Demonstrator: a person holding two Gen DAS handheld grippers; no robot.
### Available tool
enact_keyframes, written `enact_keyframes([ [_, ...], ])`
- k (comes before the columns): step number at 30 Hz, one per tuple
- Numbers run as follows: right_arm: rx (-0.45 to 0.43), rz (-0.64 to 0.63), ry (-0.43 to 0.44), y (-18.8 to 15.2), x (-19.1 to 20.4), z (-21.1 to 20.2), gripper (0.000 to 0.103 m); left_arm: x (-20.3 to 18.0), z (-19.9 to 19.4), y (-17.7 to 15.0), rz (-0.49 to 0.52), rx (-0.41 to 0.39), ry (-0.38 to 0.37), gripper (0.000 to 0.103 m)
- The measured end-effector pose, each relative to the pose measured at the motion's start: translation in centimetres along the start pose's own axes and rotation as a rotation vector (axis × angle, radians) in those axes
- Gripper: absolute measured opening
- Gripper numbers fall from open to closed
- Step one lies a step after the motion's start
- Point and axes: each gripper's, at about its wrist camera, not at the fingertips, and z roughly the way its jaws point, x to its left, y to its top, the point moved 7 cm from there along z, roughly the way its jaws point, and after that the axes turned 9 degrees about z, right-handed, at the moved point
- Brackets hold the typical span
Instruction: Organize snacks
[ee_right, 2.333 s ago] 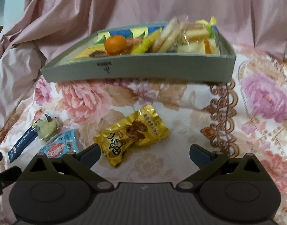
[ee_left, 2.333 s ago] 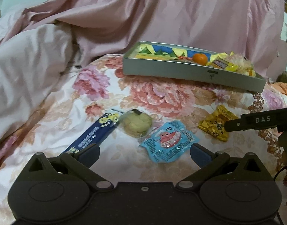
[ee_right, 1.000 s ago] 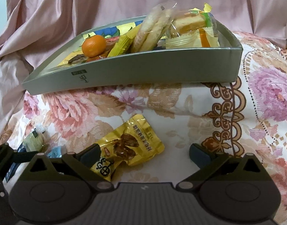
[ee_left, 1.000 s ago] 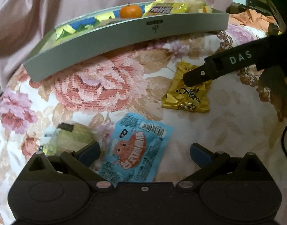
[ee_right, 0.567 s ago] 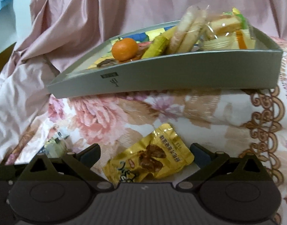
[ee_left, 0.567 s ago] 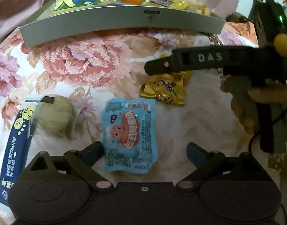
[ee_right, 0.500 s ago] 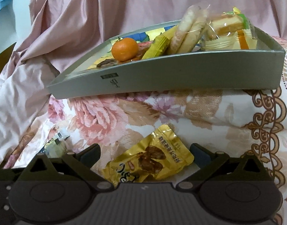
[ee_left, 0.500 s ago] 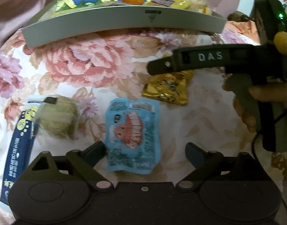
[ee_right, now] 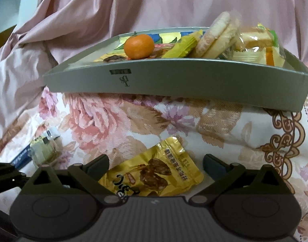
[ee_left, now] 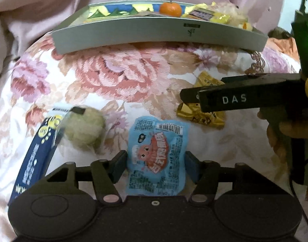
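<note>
A bed spread with a floral quilt (ee_left: pixel 117 80) carries the snacks, pink sheets bunched behind it and a grey tray (ee_left: pixel 154 34) lying at the far side, already holding a small orange (ee_left: pixel 170 9) and wrapped biscuits. Going left to right in the left wrist view: a dark blue stick pack (ee_left: pixel 36 157) lies at the near left, running from near to far; just beside it sits a pale round cake in clear wrap (ee_left: pixel 83 128); then the light blue packet (ee_left: pixel 157 155) lies flat, its long axis running near to far with the barcode end pointing toward the tray. The left tongs (ee_left: pixel 156 166) straddle its near half and are closing, the pads about at its edges but not yet visibly pinching. Further right, the right tongs (ee_right: pixel 156 166) hang open over the yellow packet (ee_right: pixel 154 175), which lies slantwise. The step in hand looks like grasping the blue packet; next calls for a firm pinch, a lift, and a carry to the tray.
</note>
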Motion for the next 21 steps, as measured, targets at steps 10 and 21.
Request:
enact_keyframes([
  [10,0.008,-0.101,0.066,-0.7,1.5,-0.3,0.092,0.5,-2.6,-3.2,-0.12,-0.013,0.053,0.063],
  [21,0.16,-0.335,0.259,-3.4,5.8,-1.0,0.092,1.5,-6.2,-7.1,-0.16,-0.024,0.134,0.063],
])
